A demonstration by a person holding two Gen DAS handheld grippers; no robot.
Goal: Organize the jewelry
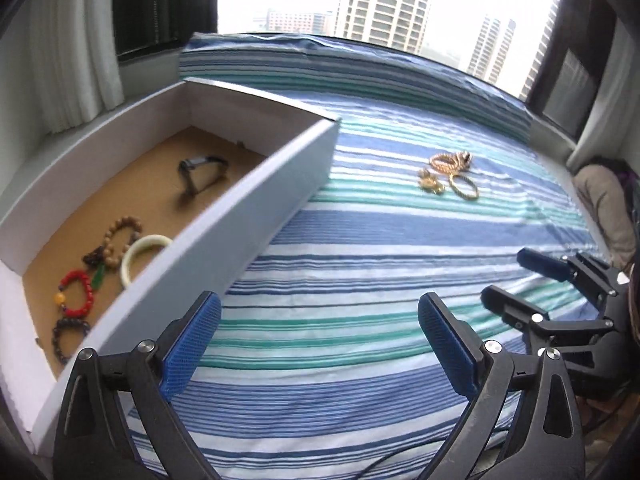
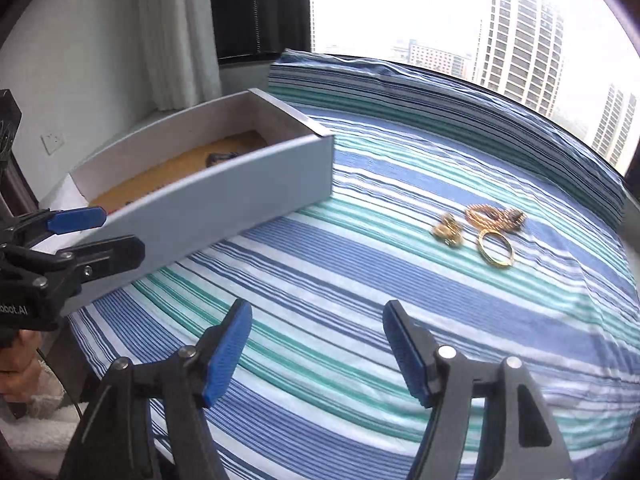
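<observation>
A white box (image 1: 256,196) (image 2: 224,196) with a brown floor sits on the striped cloth at the left. In it lie a dark watch (image 1: 202,174), a wooden bead bracelet (image 1: 120,236), a pale bangle (image 1: 140,258), a red bead bracelet (image 1: 76,294) and a dark bead bracelet (image 1: 66,338). On the cloth lie a gold chain heap (image 1: 450,162) (image 2: 494,216), a gold charm (image 1: 430,184) (image 2: 448,232) and a gold bangle (image 1: 464,188) (image 2: 495,248). My left gripper (image 1: 320,340) (image 2: 100,234) is open and empty by the box's near wall. My right gripper (image 2: 318,344) (image 1: 508,280) is open and empty, short of the gold pieces.
The blue, green and white striped cloth (image 2: 360,320) covers the table, folded up along the window at the back. A white curtain (image 1: 80,60) hangs at the left. A padded cushion (image 1: 604,204) lies at the far right.
</observation>
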